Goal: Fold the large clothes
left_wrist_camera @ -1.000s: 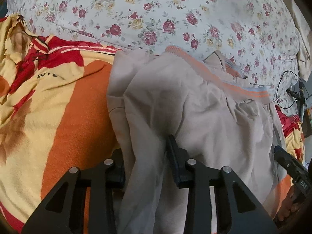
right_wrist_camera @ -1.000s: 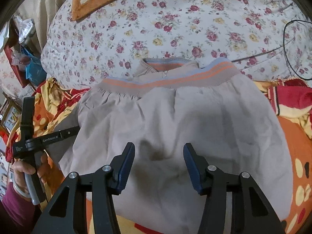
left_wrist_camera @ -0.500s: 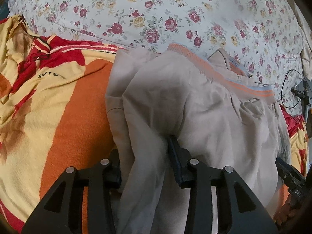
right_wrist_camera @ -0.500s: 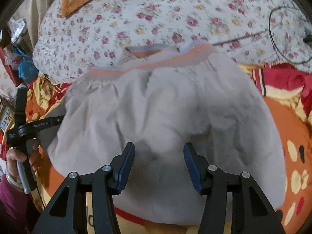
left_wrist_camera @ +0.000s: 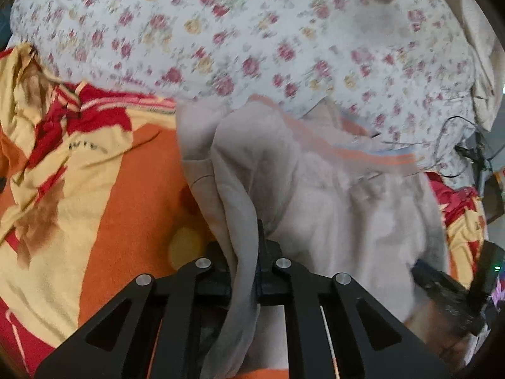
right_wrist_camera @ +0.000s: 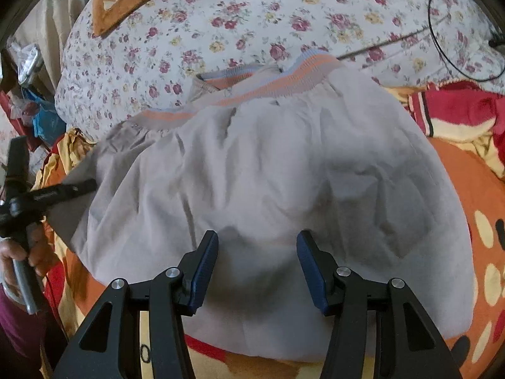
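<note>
**A:** Closest to us, what are the tongs doing?

**B:** The left gripper (left_wrist_camera: 244, 268) is pinched tight on a bunched fold of the beige garment (right_wrist_camera: 268, 183), near its left side edge. I'd guess that's to carry the side across. The right gripper (right_wrist_camera: 257, 268) has its blue pads (right_wrist_camera: 203, 271) wide apart, hovering just above the near hem and gripping nothing.

**A:** Why hold back on that side?

**B:** Probably to pin or smooth the cloth while the other side gets folded over. That's only my reading.

**A:** And the garment itself?

**B:** It lies spread on the orange and yellow blanket (right_wrist_camera: 467, 195), the body wrinkled, its ribbed band (right_wrist_camera: 277, 83) with orange and blue stripes at the far end. A collar or cuff (right_wrist_camera: 221, 77) peeks out behind the band, so it's likely doubled already.

**A:** Beyond that?

**B:** The band reaches the floral quilt (right_wrist_camera: 252, 9). A black cable (right_wrist_camera: 442, 57) loops over the quilt at the far right, well clear of the folding.
</note>
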The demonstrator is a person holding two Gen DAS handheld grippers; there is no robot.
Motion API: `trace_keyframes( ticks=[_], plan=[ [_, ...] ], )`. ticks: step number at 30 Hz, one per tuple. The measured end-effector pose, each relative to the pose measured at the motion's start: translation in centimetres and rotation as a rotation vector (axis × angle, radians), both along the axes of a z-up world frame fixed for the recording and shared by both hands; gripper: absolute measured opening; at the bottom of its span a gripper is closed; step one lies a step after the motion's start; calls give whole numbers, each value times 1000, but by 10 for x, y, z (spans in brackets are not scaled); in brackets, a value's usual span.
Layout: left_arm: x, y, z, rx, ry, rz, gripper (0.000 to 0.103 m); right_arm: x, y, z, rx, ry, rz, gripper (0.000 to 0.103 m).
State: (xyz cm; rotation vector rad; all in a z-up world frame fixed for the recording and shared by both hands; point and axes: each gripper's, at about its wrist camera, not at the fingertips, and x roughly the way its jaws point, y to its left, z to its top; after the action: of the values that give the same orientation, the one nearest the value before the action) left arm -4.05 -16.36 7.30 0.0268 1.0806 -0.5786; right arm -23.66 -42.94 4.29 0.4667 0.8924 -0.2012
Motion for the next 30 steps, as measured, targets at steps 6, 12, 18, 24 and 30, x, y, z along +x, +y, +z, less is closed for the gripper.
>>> trace_keyframes(
  ticks=[6,12,18,24,30],
  plan=[
    [-21,-36,54,-7,-64,-94,6,-11,-13,15,-28,-38,-42,53],
    [-56,-110,89,-21,-99,-218,6,-33,-44,2,51,13,-118,53],
    [-94,-200,78,-6,-81,-341,6,-52,-67,-9,216,-36,-144,53],
    [-108,-241,24,-14,114,-409,28,-68,-87,-25,415,-104,-182,54],
    [-113,-210,57,-107,108,-463,52,-70,-89,-26,443,-117,-186,54]
  ],
)
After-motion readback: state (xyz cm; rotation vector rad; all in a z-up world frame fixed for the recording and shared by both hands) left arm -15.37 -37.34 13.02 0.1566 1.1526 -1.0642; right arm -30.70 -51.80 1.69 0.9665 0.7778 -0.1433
